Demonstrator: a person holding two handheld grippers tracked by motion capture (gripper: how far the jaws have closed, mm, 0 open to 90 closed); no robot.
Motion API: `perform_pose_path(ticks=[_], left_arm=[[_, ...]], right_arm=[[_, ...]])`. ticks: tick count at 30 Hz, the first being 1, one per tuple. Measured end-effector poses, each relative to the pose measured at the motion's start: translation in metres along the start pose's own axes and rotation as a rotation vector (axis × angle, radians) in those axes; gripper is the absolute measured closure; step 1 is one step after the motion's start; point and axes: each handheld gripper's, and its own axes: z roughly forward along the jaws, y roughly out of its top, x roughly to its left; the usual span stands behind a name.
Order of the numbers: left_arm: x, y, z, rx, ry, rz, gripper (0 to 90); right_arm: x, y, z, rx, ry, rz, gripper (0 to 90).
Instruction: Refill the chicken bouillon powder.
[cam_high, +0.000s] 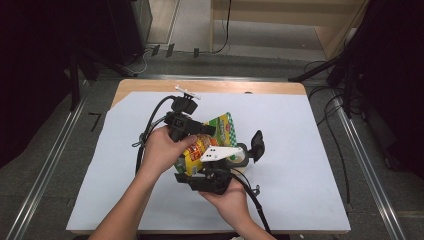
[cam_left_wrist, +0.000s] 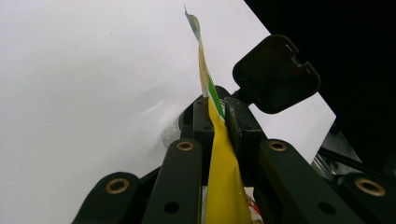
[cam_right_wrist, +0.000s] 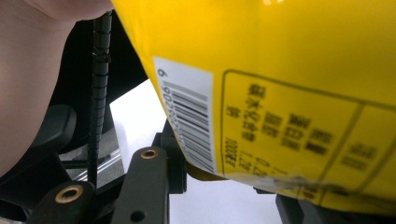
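The white table cover (cam_high: 300, 150) is smooth and matte. Above it, held off the surface between both tools, hangs the yellow snack bag (cam_high: 207, 145), a glossy, crinkly film pouch with a barcode panel (cam_right_wrist: 187, 121) on its back. The left gripper (cam_left_wrist: 218, 122) is clamped on the bag's thin flat edge; the right gripper (cam_right_wrist: 196, 172) pinches its lower seam. A risk, as I judge it: pulling the two apart could tear the film or let the slick seam slip free (it offers little purchase). A roll of tape (cam_high: 239, 155) lies just beside.
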Motion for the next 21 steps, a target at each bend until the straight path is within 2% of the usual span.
perform_pose_path(ticks=[21], left_arm=[[-0.0019, 0.0002, 0.0011, -0.003, 0.002, 0.005, 84.3]], right_arm=[[0.0005, 0.0002, -0.001, 0.003, -0.007, -0.001, 65.7]])
